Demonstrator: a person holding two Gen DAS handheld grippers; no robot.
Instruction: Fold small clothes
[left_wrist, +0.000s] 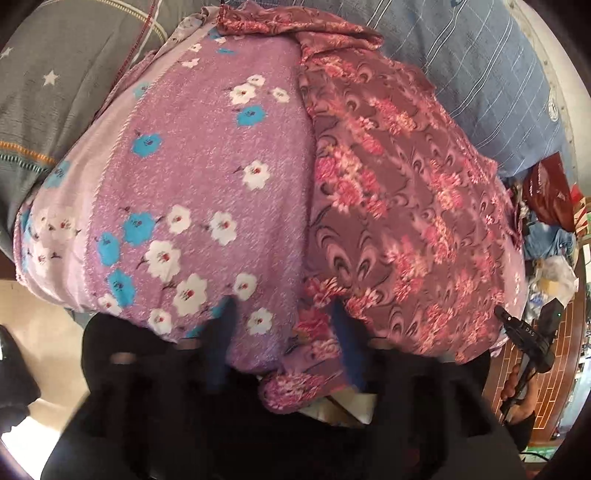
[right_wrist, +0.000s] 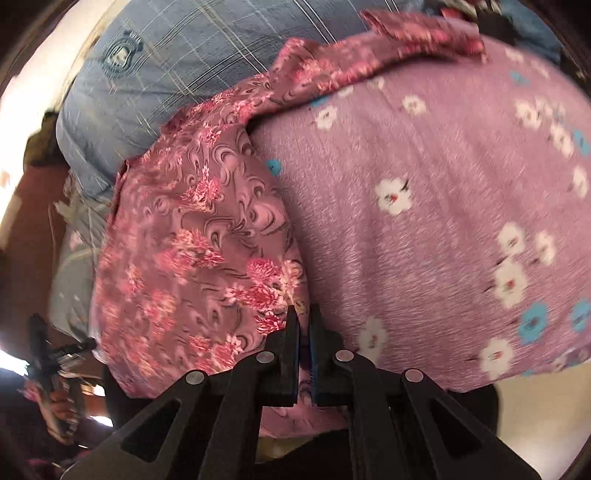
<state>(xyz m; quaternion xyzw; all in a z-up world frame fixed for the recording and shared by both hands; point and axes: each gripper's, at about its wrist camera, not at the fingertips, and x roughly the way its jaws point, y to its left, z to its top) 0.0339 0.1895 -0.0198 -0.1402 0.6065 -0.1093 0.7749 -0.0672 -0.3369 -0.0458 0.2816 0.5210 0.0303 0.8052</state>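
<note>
A lilac garment (left_wrist: 207, 177) with white and blue flowers lies spread beside a maroon floral garment (left_wrist: 399, 206); their edges meet down the middle. My left gripper (left_wrist: 284, 328) is open at the near hem, its blue-padded fingers (left_wrist: 226, 332) standing wide apart astride that meeting line, with cloth under them. In the right wrist view the lilac garment (right_wrist: 443, 177) is on the right and the maroon garment (right_wrist: 192, 236) on the left. My right gripper (right_wrist: 304, 332) is nearly closed at the seam, with a strip of maroon cloth pinched in the narrow gap.
A blue plaid pillow (left_wrist: 465, 48) lies behind the clothes and grey star-print bedding (left_wrist: 48, 92) to the left. A hand with a black handheld device (left_wrist: 528, 336) shows at the right edge, above a red brick-pattern floor (left_wrist: 554, 376). Cluttered bags (left_wrist: 546, 229) sit nearby.
</note>
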